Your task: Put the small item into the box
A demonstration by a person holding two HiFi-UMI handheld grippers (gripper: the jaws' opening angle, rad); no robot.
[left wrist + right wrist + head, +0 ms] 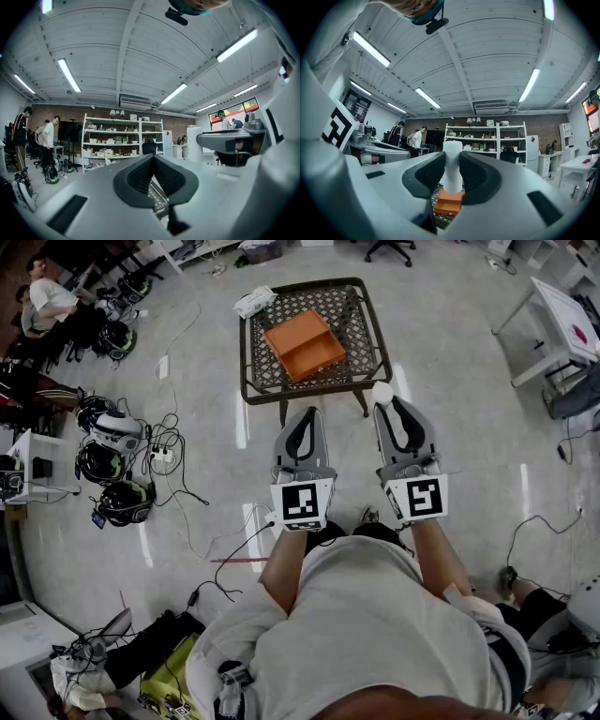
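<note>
The small white cylindrical item (452, 165) stands upright between the fingers of the right gripper (452, 159), which are clamped on its sides, its rounded top poking above them. That grip keeps it steady for carrying. In the head view the item (382, 393) hangs in the air before the near edge of the dark metal lattice table (247, 371), toward its near right corner, so it has not yet reached the box.

The open orange box (305, 343) lies about the middle of the table, its opening up, and the right gripper view shows it (449, 202) directly below and beyond the held item. The gripper seems lined up on it for the approach.

The left gripper (302, 413) is held level alongside the right one, its fingers (140, 176) together with nothing between them; it looks to be simply kept out of the way.

A crumpled white bundle (253, 302) sits at the table's far left corner, well apart from the box.
</note>
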